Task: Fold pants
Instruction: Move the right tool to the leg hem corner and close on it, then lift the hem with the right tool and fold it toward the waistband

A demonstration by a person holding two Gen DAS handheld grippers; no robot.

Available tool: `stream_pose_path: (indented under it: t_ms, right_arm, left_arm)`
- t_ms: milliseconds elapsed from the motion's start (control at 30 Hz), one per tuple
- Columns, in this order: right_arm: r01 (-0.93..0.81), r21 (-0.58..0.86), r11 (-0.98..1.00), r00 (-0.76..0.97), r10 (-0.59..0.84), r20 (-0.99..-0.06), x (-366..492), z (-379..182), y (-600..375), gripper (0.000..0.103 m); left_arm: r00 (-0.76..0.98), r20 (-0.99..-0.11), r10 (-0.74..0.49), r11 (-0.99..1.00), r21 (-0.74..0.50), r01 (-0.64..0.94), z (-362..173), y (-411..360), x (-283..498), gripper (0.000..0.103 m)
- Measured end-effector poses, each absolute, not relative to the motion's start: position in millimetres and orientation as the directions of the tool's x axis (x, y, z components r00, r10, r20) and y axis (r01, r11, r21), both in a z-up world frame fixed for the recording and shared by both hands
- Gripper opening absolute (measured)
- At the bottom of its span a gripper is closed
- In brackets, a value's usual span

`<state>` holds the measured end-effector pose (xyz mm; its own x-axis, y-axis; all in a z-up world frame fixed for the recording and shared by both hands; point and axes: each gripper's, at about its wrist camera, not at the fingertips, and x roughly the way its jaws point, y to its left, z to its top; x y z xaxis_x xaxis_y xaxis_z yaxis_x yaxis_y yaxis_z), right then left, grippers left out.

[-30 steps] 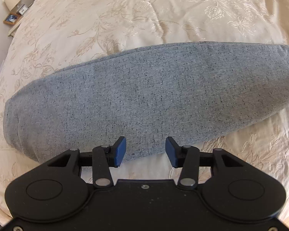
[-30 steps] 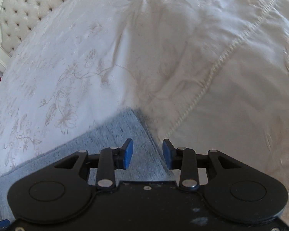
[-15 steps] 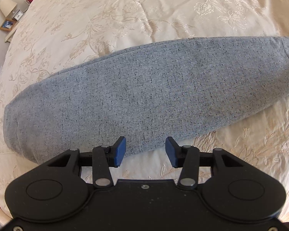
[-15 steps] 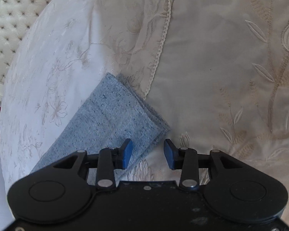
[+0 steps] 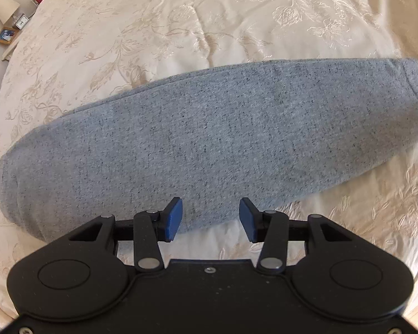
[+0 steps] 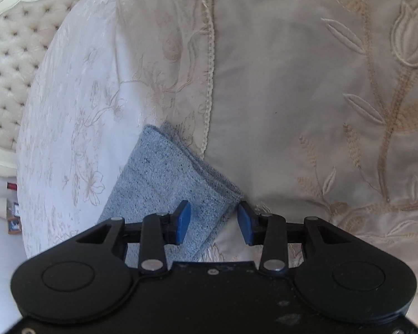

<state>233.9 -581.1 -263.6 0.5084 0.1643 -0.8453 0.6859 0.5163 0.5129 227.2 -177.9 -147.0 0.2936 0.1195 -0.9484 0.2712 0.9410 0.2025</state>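
The grey speckled pants (image 5: 209, 139) lie folded into one long band across the cream bedspread (image 5: 181, 27). My left gripper (image 5: 211, 218) hovers open over the band's near long edge, close to its middle, with nothing between the pads. In the right wrist view only one end of the pants (image 6: 164, 175) shows, with a stitched hem along its edge. My right gripper (image 6: 214, 222) stands open over that end's near corner. The corner lies between the blue pads (image 6: 184, 222), which do not press on it.
A tufted headboard (image 6: 11, 64) rises at the left of the right wrist view. An embroidered pillow sham (image 6: 320, 83) lies just beyond the pants' end. A nightstand with a lamp (image 5: 5, 8) and a picture frame (image 5: 5, 34) stands beside the bed.
The right gripper rolled and sank toward the pants' end, whose corner now lies between its slightly wider jaws. The left gripper has hardly moved.
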Motion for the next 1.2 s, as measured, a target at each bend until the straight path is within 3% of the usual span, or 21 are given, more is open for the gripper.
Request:
stream_pose_path:
  t_ms: [233, 267, 333, 400, 867, 1200]
  right_arm:
    - [0.686, 0.565, 0.459, 0.554, 0.174, -0.814, 247, -275, -583, 0.042]
    - [0.683, 0.561, 0.468, 0.555, 0.168, -0.815, 247, -274, -582, 0.037]
    - [0.670, 0.534, 0.515, 0.542, 0.151, -0.826, 246, -271, -580, 0.017]
    - [0.650, 0.536, 0.539, 0.549, 0.155, -0.822, 246, -273, -579, 0.016]
    - [0.432, 0.456, 0.778, 0.590, 0.139, -0.795, 260, -203, -548, 0.013]
    - [0.381, 0.465, 0.799, 0.607, 0.163, -0.778, 259, -174, -539, 0.013]
  left_arm:
    - [0.295, -0.952, 0.084, 0.938, 0.175, 0.298, -157, -207, 260, 0.054]
    - [0.299, -0.951, 0.084, 0.938, 0.177, 0.298, -160, -212, 268, 0.054]
    - [0.298, -0.951, 0.085, 0.943, 0.173, 0.284, -166, -221, 286, 0.054]
    - [0.289, -0.954, 0.082, 0.952, 0.160, 0.259, -174, -227, 305, 0.054]
    - [0.244, -0.954, 0.172, 0.956, 0.222, 0.194, -233, -247, 369, 0.053]
    - [0.255, -0.966, -0.031, 0.980, 0.021, 0.198, -178, -223, 299, 0.050]
